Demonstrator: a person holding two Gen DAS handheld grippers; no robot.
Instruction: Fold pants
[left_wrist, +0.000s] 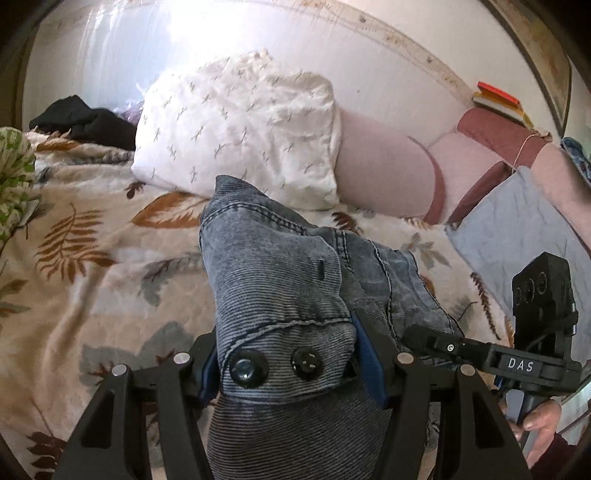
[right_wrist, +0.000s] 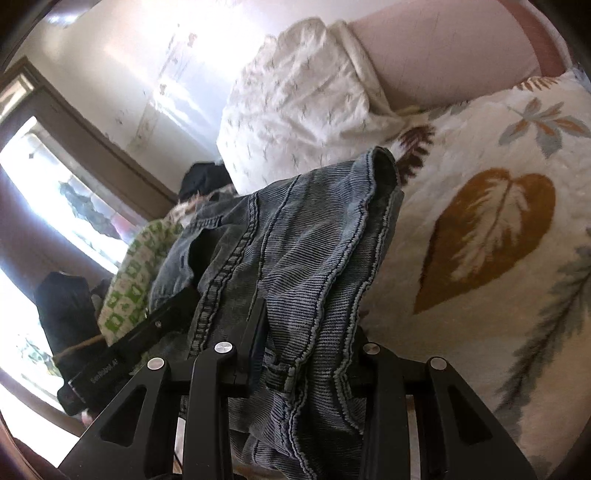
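Bedding fills both views: a leaf-print blanket (left_wrist: 92, 236) covers the bed, with a white pillow (left_wrist: 240, 122) at the far end against the pink headboard (left_wrist: 384, 173). No containers show in either view; loose items only, a dark garment (left_wrist: 88, 120) far left and a pale blue cloth (left_wrist: 517, 229) at right.

Over the blanket hang the pants (left_wrist: 273, 273), grey-blue denim, held up off the bed by both tools. Their long axis runs from the grippers away toward the pillow, the far end drooping near it.

The left gripper (left_wrist: 291, 365) is clamped on the waistband at its two dark buttons (left_wrist: 277, 365), jaws nearly together with denim bunched between them. The right gripper (right_wrist: 306, 354) pinches a seamed edge of the same cloth, jaws likewise closed down on it. In the left wrist view the right tool sits just beside, at near right, so the two grips lie close together along the waist; neither is clearly nearer the free end. My judgement: the coming fold depends on laying that far end flat first.
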